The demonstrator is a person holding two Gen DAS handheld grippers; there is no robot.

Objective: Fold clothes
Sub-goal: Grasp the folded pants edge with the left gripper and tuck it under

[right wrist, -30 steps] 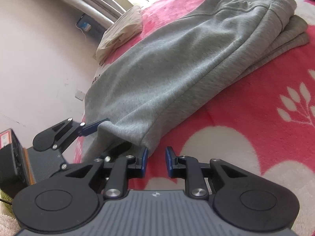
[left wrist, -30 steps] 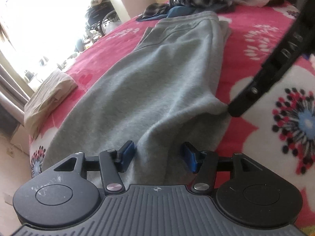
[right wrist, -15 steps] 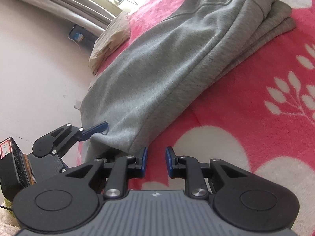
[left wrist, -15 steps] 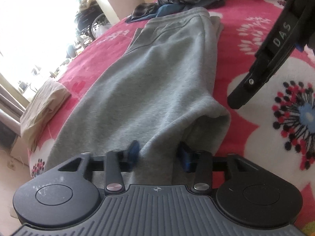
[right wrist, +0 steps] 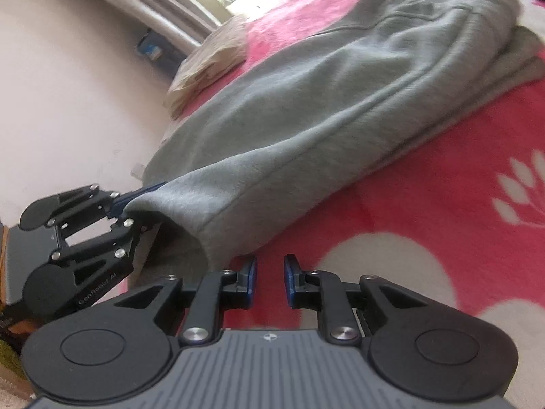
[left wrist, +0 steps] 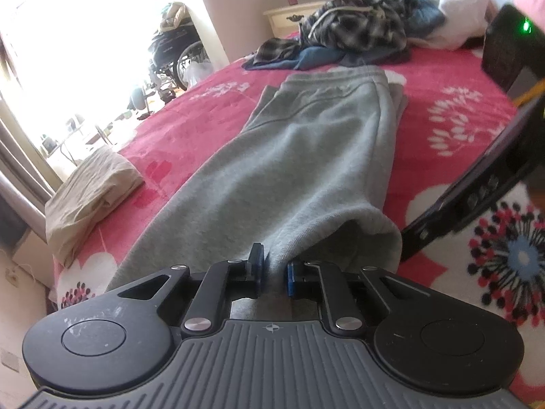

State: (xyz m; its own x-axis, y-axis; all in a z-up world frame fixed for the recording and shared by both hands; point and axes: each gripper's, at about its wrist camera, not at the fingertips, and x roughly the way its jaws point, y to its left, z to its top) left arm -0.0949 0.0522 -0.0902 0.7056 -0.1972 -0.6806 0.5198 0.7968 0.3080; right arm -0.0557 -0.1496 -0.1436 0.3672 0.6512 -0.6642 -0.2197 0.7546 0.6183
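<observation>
Grey sweatpants [left wrist: 306, 156] lie lengthwise on the red floral blanket [left wrist: 460, 136], waistband at the far end. My left gripper [left wrist: 272, 269] is shut on the near leg hem, with grey fabric pinched between its blue pads. The right wrist view shows the same grip: the left gripper [right wrist: 124, 206] holds the hem lifted, so the leg opening gapes. My right gripper [right wrist: 269, 274] sits just right of that hem over the blanket, open by a narrow gap with nothing in it. One of its fingers [left wrist: 429, 228] shows blurred beside the hem in the left wrist view.
A folded beige cloth [left wrist: 88, 197] lies at the bed's left edge, where the bed drops to the floor. A pile of plaid and blue clothes [left wrist: 357, 27] sits past the waistband, by a cream nightstand [left wrist: 289, 17]. A wheelchair [left wrist: 173, 54] stands near the bright window.
My left gripper has gone from wide open to shut on the leg hem and lifted it. The right gripper has come off the hem's corner and keeps the same narrow gap.
</observation>
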